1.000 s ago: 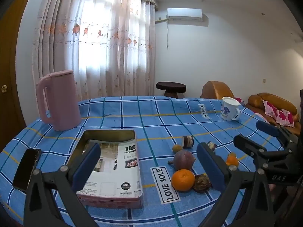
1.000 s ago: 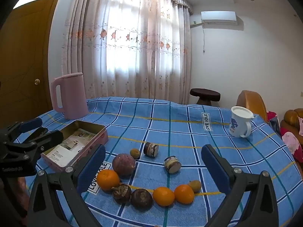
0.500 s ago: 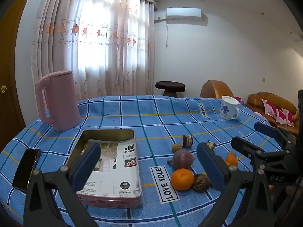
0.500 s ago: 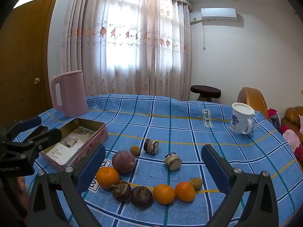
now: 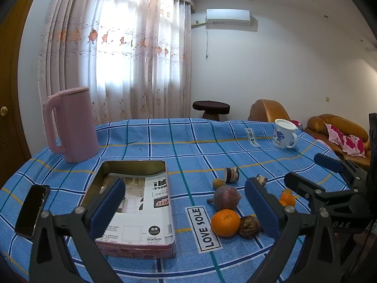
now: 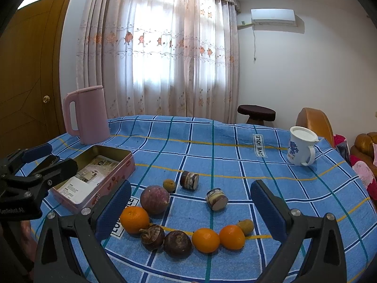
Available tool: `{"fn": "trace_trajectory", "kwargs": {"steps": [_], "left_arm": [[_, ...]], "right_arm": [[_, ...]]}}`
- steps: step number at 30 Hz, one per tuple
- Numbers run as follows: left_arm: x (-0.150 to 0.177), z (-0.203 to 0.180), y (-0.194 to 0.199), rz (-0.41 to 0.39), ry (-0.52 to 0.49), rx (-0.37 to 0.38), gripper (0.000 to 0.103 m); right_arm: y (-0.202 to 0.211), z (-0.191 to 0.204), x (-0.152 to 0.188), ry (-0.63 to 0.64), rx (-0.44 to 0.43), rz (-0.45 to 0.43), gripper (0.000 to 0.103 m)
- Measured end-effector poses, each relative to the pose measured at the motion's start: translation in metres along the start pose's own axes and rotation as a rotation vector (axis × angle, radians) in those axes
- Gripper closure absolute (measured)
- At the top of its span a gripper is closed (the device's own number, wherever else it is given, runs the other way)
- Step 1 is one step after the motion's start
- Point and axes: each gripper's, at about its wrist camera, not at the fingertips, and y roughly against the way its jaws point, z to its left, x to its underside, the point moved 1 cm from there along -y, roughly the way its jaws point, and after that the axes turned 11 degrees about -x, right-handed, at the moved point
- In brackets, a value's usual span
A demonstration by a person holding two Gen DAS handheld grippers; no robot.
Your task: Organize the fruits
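A bench (image 6: 212, 136) covered in a blue checked cloth holds an open pink tin (image 5: 132, 212) on its left side. Inside the tin lies only a printed paper sheet (image 5: 146, 202); its print is too small to read. To the right of the tin the fruits sit loose on the cloth: a purple round fruit (image 6: 154, 199), an orange (image 6: 134, 219) just in front of it, then two dark brown fruits, two more oranges and a small yellowish fruit in a curved row. Two small jars (image 6: 189, 180) lie on their sides behind them. A white mug (image 6: 300, 148) with a blue pattern and a pink kettle (image 6: 87, 115) stand further back.

White cloth labels (image 5: 203, 228) read "LOVE SOLE".

The left tool (image 5: 186, 205) and right tool (image 6: 190, 210) both hover above the bench with fingers spread wide, holding nothing.
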Motion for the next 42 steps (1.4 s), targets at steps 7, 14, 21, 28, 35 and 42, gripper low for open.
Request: {"fn": "trace_trajectory", "kwargs": {"steps": [7,14,21,28,35,42], "left_arm": [[0.0,0.0,0.001,0.0,0.0,0.001,0.0],[0.0,0.001,0.001,0.0,0.002,0.001,0.0],[0.0,0.001,0.002,0.0,0.002,0.002,0.0],[0.0,0.001,0.001,0.001,0.002,0.002,0.0],[0.001,0.001,0.002,0.004,0.003,0.002,0.0],[0.013,-0.002,-0.008,0.026,-0.001,0.004,0.0]], "right_arm": [[0.0,0.002,0.001,-0.002,-0.001,0.004,0.001],[-0.001,0.003,0.002,-0.004,-0.004,0.01,0.001],[-0.001,0.002,0.003,-0.006,-0.004,0.014,0.001],[-0.002,0.002,0.004,-0.006,-0.004,0.017,0.001],[-0.003,0.0,0.006,-0.009,-0.001,0.02,0.001],[0.0,-0.019,0.013,-0.05,0.008,0.012,0.001]]}}
